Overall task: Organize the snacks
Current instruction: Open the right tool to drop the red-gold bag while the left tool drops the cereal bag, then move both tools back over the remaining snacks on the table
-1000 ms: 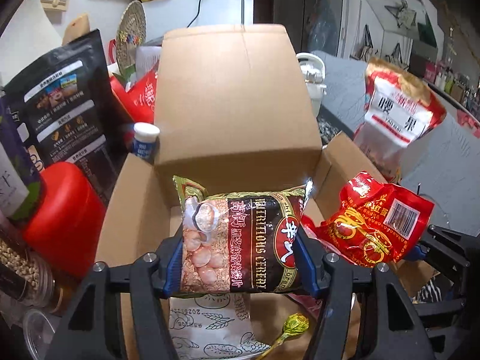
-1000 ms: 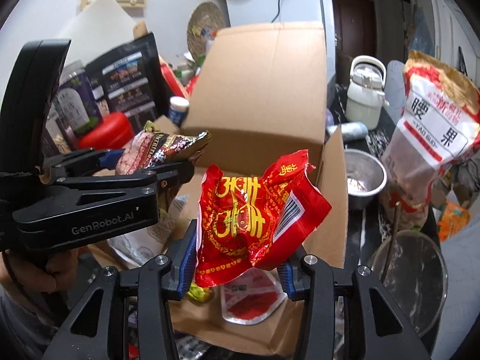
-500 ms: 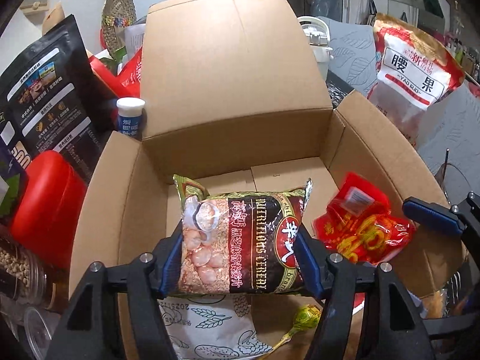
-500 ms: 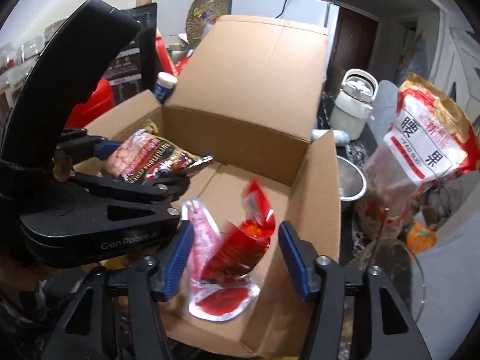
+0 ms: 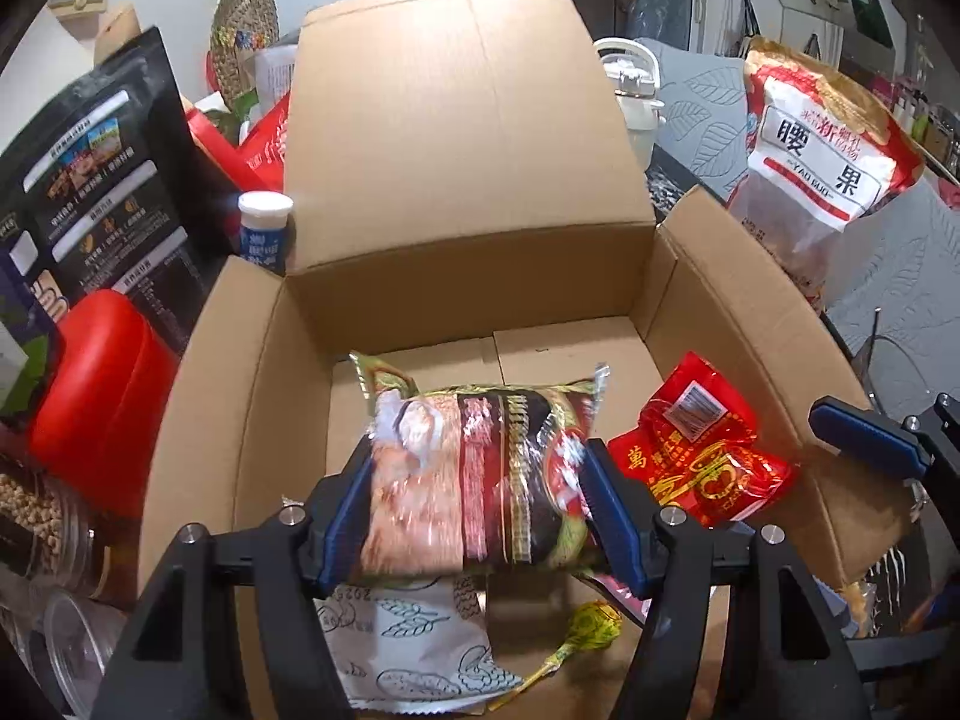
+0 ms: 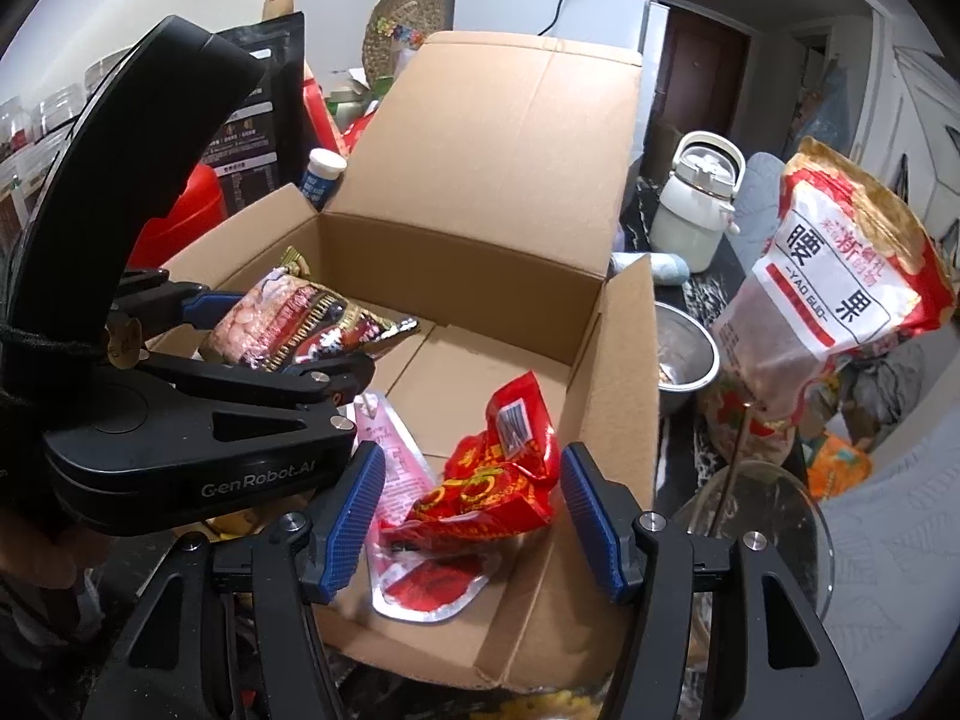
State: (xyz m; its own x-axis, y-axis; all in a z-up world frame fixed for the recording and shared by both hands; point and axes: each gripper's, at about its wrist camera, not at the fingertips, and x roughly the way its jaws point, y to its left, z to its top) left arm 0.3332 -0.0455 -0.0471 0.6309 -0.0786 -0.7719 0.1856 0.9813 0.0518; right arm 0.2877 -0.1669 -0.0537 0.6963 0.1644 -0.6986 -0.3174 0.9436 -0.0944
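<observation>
The left gripper (image 5: 477, 507) holds the cereal packet (image 5: 474, 480) over the near part of the open cardboard box (image 5: 468, 276), its jaws clenched on both sides of the packet. The right gripper (image 6: 468, 513) has just been opening its jaws; they stand released, and the red snack packet (image 6: 489, 480) lies between them, free of the pads, on the box floor near the right wall, on top of a pink-and-silver pouch (image 6: 414, 576). A yellow-wrapped lollipop (image 5: 585, 630) and a leaf-printed white bag (image 5: 408, 654) lie at the box's near end.
</observation>
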